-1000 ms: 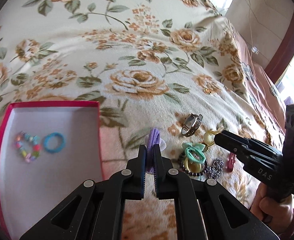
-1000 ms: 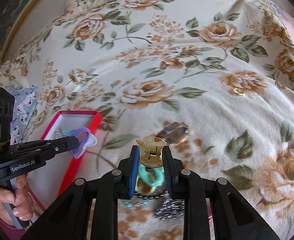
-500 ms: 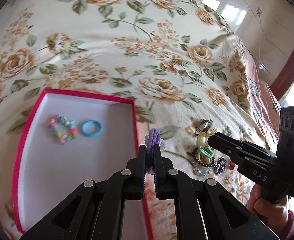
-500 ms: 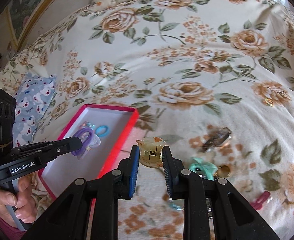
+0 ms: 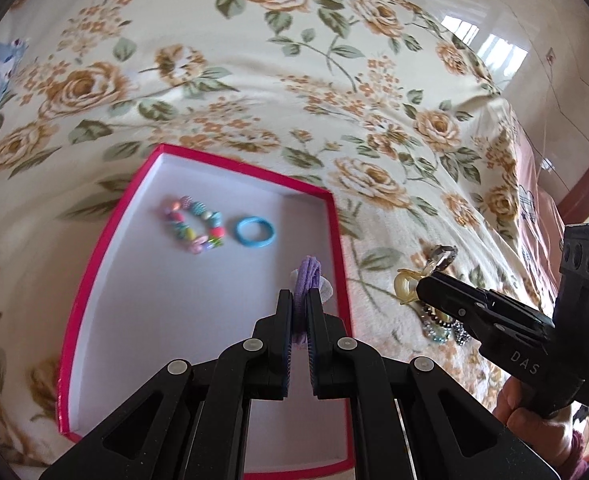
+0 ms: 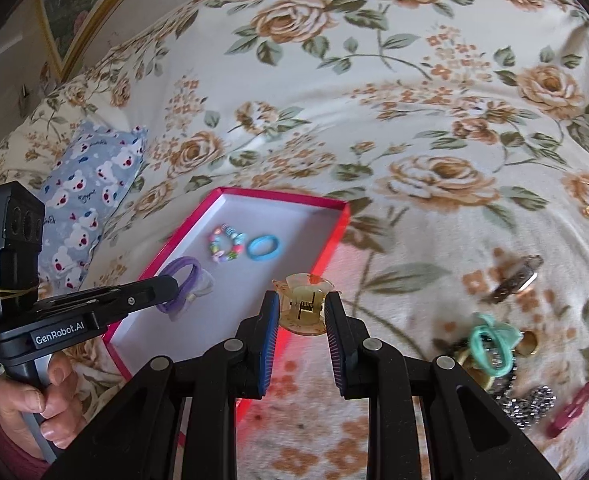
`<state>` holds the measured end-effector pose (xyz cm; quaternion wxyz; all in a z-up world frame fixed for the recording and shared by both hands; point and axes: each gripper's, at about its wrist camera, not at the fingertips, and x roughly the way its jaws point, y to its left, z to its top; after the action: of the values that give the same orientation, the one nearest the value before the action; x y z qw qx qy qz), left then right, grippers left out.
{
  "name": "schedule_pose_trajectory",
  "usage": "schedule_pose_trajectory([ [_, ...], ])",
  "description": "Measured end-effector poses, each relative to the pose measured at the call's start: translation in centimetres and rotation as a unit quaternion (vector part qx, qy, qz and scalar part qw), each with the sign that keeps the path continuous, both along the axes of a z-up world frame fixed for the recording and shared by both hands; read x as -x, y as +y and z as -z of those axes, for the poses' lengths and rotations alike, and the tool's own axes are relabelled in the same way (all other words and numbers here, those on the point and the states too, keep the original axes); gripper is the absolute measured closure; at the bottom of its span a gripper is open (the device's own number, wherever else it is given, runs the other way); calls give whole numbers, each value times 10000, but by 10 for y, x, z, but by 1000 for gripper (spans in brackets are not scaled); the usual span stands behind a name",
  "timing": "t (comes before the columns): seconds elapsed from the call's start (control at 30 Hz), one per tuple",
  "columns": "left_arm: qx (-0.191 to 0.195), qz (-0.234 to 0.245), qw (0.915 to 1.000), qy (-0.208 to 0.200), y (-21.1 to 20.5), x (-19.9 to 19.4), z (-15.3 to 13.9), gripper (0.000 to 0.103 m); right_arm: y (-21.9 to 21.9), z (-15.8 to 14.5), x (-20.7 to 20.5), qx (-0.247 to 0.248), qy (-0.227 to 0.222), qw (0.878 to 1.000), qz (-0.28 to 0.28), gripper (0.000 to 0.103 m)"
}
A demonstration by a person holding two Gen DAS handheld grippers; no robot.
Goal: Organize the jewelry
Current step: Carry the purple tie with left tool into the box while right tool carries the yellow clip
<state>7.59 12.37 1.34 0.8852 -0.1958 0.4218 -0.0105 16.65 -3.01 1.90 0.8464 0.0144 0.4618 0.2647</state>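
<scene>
We take the red-rimmed box (image 5: 336, 240) on the floral bedspread (image 5: 254, 92) as our landmark. Left gripper (image 5: 300, 300) is over the box's white floor, close to its right wall; its jaws are clamped tight on a purple hair tie (image 5: 309, 276) with a pale bow at its side. In the right wrist view the same tie (image 6: 182, 282) hangs over the box's near end. Inside the box, toward its far end, we note a multicoloured bead bracelet (image 5: 194, 226) and, just beside it, a blue hair ring (image 5: 254, 232), apart from each other.

Right gripper (image 6: 300, 306) is just outside the box's right wall, jaws pressed on an amber claw clip (image 6: 303, 304). Farther right of the box, on the bedspread, lies the unsorted heap: a wristwatch (image 6: 514, 278), a teal hair tie (image 6: 492, 344), a sparkly grey piece (image 6: 530, 406) and a dark red hair clip (image 6: 570, 410). A hand (image 6: 34, 400) grips the left tool's handle.
</scene>
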Motion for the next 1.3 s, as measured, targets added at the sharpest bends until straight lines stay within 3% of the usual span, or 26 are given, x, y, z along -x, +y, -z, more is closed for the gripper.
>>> schedule_pose_trajectory([
  [0.6, 35, -509, 9986, 138, 47, 6, 15, 97, 66, 21, -11, 68, 129, 9986, -516, 80],
  [1.3, -212, -709, 9963, 445, 67, -47, 49, 97, 99, 64, -44, 401, 365, 9962, -686, 80],
])
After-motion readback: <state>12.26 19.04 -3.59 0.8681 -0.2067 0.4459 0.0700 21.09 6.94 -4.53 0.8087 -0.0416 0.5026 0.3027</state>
